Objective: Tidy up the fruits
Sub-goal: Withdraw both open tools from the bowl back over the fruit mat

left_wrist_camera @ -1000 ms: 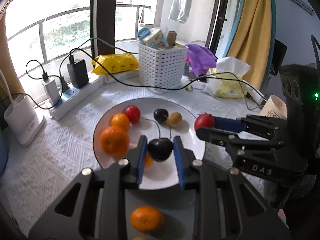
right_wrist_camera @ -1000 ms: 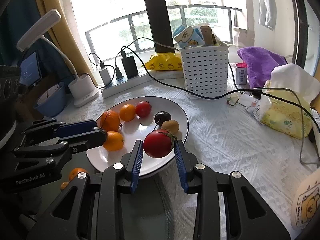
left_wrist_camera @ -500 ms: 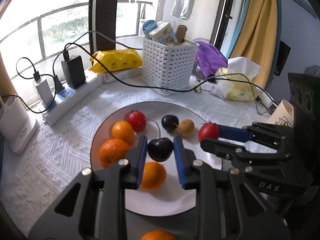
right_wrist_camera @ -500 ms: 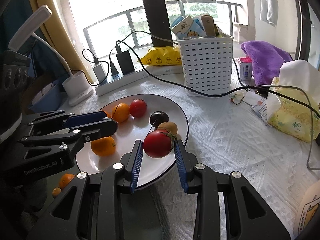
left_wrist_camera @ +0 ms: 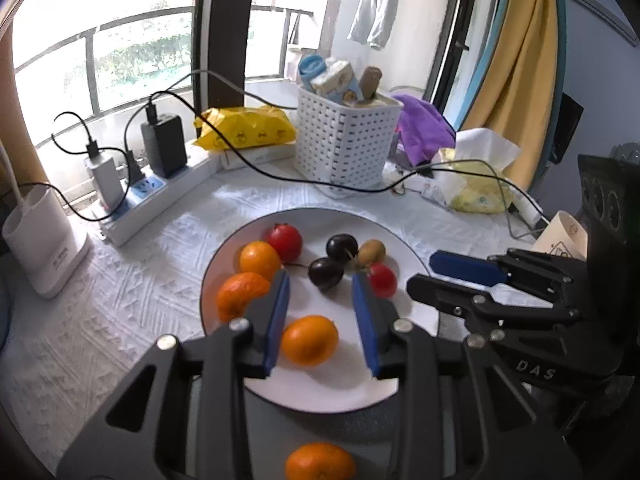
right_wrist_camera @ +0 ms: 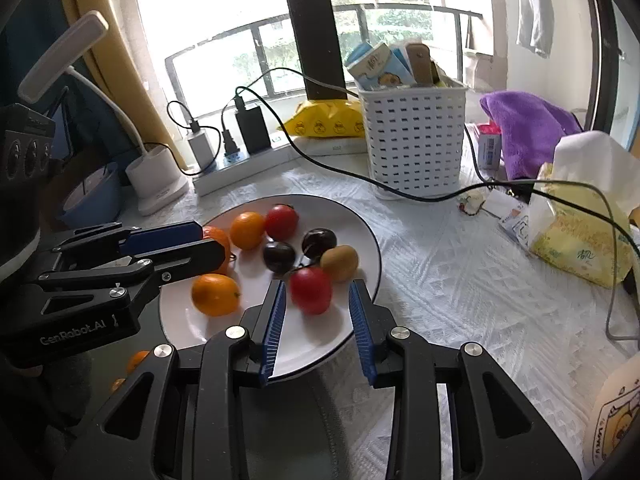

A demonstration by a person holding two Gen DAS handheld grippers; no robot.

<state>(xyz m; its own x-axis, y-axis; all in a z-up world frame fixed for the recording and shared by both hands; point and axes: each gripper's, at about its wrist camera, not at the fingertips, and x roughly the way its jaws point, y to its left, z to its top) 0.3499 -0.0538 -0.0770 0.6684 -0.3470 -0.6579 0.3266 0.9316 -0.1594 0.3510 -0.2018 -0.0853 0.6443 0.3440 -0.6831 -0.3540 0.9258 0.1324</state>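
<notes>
Left gripper point(left_wrist_camera: 320, 300): jaws stood wide and empty over the plate.
Dark cherry point(left_wrist_camera: 325, 273): lay on the plate just ahead of the left fingertips, touching neither pad.
Right gripper point(right_wrist_camera: 318, 300): jaws spread wide, empty.
Red tomato point(right_wrist_camera: 311, 290): sat between the right pads, apart from both, on the plate's near-right part.
Nearer hand: each fruit lay dead ahead of its own gripper.
White plate point(right_wrist_camera: 368, 240): held three oranges, two cherries, two red tomatoes, one small kiwi.
Off the plate: one orange point(left_wrist_camera: 319, 462) below the left gripper.
</notes>
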